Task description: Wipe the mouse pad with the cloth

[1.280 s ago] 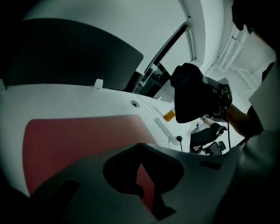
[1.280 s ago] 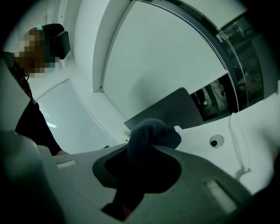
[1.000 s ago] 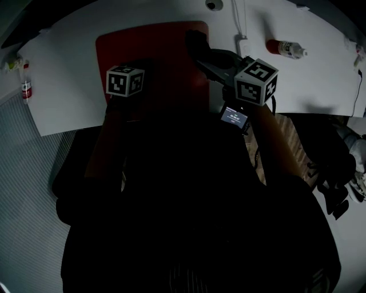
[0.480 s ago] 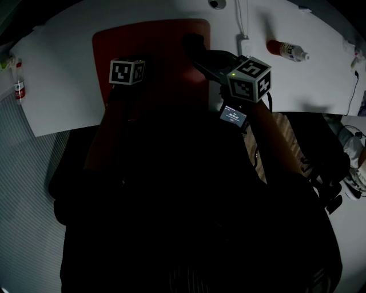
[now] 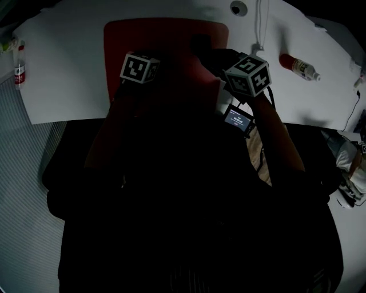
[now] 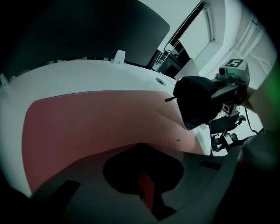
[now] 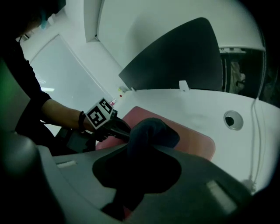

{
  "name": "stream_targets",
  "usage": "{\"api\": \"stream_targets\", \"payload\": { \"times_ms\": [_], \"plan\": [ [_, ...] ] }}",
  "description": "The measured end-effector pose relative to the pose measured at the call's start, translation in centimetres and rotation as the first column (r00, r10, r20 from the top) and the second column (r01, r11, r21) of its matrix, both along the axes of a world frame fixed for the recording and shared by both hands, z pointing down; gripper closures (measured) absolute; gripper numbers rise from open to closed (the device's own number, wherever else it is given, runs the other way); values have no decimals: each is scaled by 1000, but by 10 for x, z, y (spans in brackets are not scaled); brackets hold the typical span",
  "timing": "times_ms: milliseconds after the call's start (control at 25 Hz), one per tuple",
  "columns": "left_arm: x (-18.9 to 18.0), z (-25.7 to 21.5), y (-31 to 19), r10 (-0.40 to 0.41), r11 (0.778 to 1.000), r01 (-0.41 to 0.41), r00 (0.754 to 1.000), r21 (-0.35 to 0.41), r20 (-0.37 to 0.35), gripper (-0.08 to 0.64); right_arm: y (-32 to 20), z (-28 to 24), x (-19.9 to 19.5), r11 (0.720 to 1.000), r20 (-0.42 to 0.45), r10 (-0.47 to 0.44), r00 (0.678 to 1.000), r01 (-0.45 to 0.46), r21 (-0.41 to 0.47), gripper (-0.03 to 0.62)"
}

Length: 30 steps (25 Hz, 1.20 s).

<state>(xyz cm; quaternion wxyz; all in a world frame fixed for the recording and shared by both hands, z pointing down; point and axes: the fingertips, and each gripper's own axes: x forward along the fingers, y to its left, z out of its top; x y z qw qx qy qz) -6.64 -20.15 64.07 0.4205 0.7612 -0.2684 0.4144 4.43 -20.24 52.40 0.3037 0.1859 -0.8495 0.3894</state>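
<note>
A red mouse pad [image 5: 166, 40] lies on the white table [image 5: 68, 74]. In the left gripper view the mouse pad [image 6: 96, 118] spreads out ahead. My right gripper [image 5: 210, 56] is shut on a dark bunched cloth [image 5: 200, 44] and holds it over the pad's right part. The cloth [image 7: 151, 131] fills the right gripper's jaws. My left gripper [image 6: 146, 188] rests low over the pad's left half. Its jaws stand close together, with only a thin strip of red showing between them. From there the cloth [image 6: 197, 103] hangs to the right.
A red and white bottle [image 5: 298, 67] lies on the table at the right. A small bottle [image 5: 19, 66] stands off the left edge. A cable hole [image 5: 237, 7] and a cable [image 5: 260, 28] sit behind the pad. A dark panel [image 7: 179, 57] stands at the table's back.
The right gripper has carried the cloth leftward over the pad. The left gripper stays on the pad's left half. The head camera has shifted, so the table sits further right in view.
</note>
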Motion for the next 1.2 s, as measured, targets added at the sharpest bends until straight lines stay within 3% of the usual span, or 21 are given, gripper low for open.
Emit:
{"api": "stream_targets", "payload": {
  "times_ms": [200,280,360,440,520,720,800,960,1200],
  "plan": [
    [-6,2,0,3,1000,-3,1000,5,7,552,-36,26,3,987,-170,-75,983,98,129,528],
    [-5,1,-2,-3,1000,3,1000,12,-7,552,-46,43,5,952,-299,-175,938,238,190,528],
    [-4,1,-1,2,1000,-2,1000,16,-11,552,-45,66,5,904,-418,-268,868,377,202,528],
    [-5,2,-1,10,1000,-10,1000,25,-3,552,-39,88,4,862,-487,-324,811,466,201,528],
    [-5,3,-1,15,999,-15,1000,30,4,552,-36,101,4,834,-520,-340,783,507,219,528],
    [-8,1,-4,33,998,-34,999,44,19,552,-39,102,4,843,-469,-306,828,465,271,528],
    [-4,1,0,22,999,-22,1000,27,6,552,-37,103,5,847,-461,-324,826,470,248,528],
    [-3,0,0,11,1000,-11,1000,22,7,552,-38,103,3,845,-501,-348,793,497,200,528],
    [-7,2,2,15,1000,-16,999,23,40,552,-37,99,4,879,-480,-297,826,433,201,528]
  ]
}}
